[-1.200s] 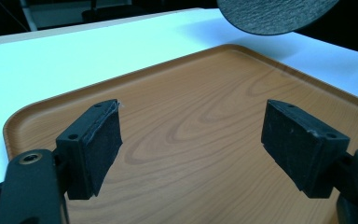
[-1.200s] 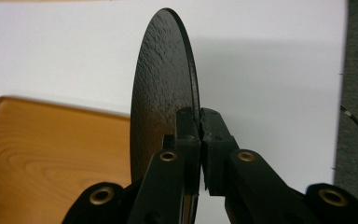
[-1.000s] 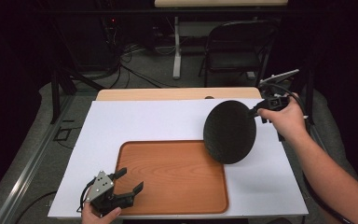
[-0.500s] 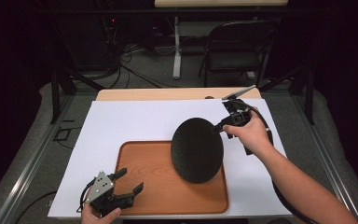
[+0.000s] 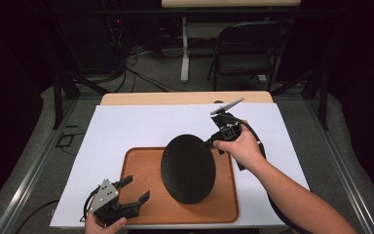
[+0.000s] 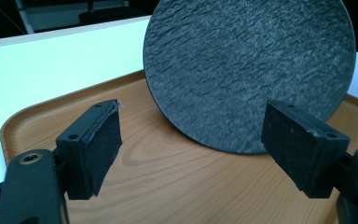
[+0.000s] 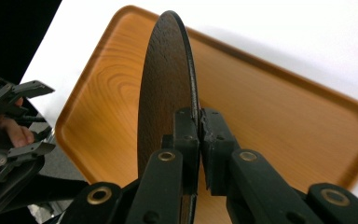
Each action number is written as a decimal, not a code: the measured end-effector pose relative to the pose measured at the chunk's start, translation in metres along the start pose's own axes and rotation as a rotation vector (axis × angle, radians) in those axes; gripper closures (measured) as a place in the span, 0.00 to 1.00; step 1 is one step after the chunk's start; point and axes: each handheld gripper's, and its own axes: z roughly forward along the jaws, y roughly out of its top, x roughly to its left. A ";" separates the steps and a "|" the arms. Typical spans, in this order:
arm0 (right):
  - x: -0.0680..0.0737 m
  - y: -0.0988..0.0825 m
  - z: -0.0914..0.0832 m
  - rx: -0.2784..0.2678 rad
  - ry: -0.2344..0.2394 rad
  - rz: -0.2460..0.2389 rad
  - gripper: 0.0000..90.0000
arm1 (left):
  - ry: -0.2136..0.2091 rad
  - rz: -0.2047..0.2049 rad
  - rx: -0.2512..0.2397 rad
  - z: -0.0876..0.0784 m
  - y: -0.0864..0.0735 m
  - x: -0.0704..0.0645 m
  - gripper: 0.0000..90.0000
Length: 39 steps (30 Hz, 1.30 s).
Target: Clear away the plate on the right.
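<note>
A round black slate-textured plate [image 5: 188, 168] hangs tilted above the wooden tray [image 5: 141, 165]. My right gripper [image 5: 213, 142] is shut on its rim, and in the right gripper view the jaws clamp the plate's edge [image 7: 193, 105] over the tray [image 7: 279, 121]. My left gripper [image 5: 137, 193] stands open at the tray's near left corner with nothing between its pads [image 6: 98, 140]. From the left gripper view the plate [image 6: 249, 70] stands steeply over the tray [image 6: 168, 182], beyond the jaws.
The tray lies on a white sheet [image 5: 126, 126] that covers the table [image 5: 185, 98]. A dark folding chair [image 5: 246, 46] and cables on the floor lie beyond the table's far edge.
My right gripper has carried the plate leftward and toward the near side, from right of the tray to above its middle. The left gripper has stayed put and open.
</note>
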 end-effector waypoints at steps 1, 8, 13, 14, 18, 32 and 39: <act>0.000 -0.001 0.001 0.001 0.005 -0.003 0.96 | 0.000 0.000 0.000 0.000 0.000 0.000 0.22; -0.004 -0.007 0.008 0.014 0.015 0.023 0.97 | 0.001 -0.003 0.001 0.000 0.000 -0.001 0.22; -0.011 -0.012 0.010 0.016 0.007 0.038 0.97 | 0.000 -0.002 0.002 0.000 0.000 0.000 0.22; -0.012 -0.013 0.010 0.009 0.007 0.037 0.97 | 0.000 0.001 0.003 0.000 0.000 0.000 0.22; -0.018 -0.017 0.011 0.006 0.009 0.037 0.97 | 0.003 0.001 0.002 0.000 0.000 0.000 0.22; -0.032 -0.030 0.017 0.020 -0.025 0.063 0.94 | 0.005 0.000 0.004 0.000 0.000 0.000 0.22; -0.039 -0.035 0.020 0.022 -0.033 0.074 0.92 | 0.005 0.002 0.006 0.001 0.000 0.000 0.22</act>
